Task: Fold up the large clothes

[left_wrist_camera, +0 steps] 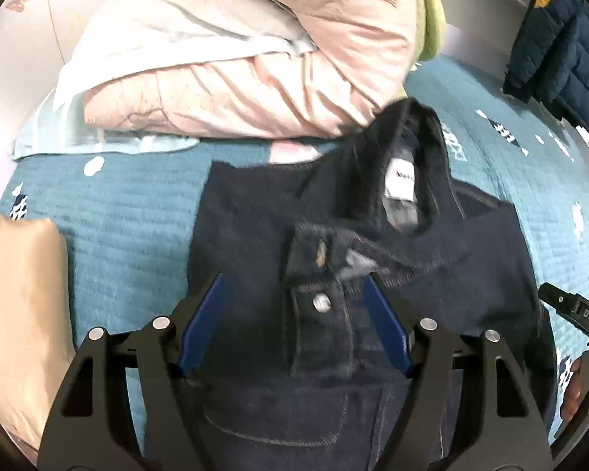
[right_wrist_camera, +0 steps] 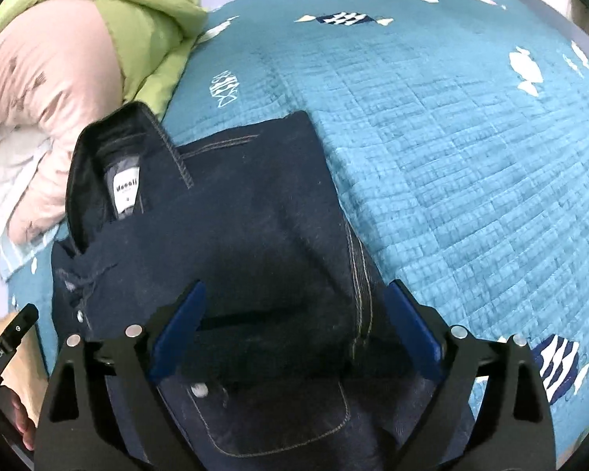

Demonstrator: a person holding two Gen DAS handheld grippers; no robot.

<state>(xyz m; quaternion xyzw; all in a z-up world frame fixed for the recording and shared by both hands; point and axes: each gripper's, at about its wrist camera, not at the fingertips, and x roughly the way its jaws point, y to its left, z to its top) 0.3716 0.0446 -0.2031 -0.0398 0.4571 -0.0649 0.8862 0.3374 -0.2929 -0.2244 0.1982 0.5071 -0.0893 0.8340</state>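
A dark blue denim jacket (left_wrist_camera: 255, 212) lies partly folded on the teal quilted bedspread (left_wrist_camera: 117, 204), collar and white label (left_wrist_camera: 399, 182) turned up at the far end. My left gripper (left_wrist_camera: 294, 286) is open above the button placket, blue fingers (left_wrist_camera: 208, 314) on either side, holding nothing. In the right wrist view the same jacket (right_wrist_camera: 247, 227) lies with its label (right_wrist_camera: 126, 191) at the left. My right gripper (right_wrist_camera: 294, 290) is open over the jacket's right side and seam, holding nothing.
A pink and white duvet (left_wrist_camera: 235, 78) with a lime-green garment (right_wrist_camera: 137, 11) is piled at the bed's head. A navy puffer jacket (left_wrist_camera: 557, 47) hangs at the far right. A tan cushion (left_wrist_camera: 15, 294) lies at the left. The other gripper's edge (left_wrist_camera: 577, 314) shows at the right.
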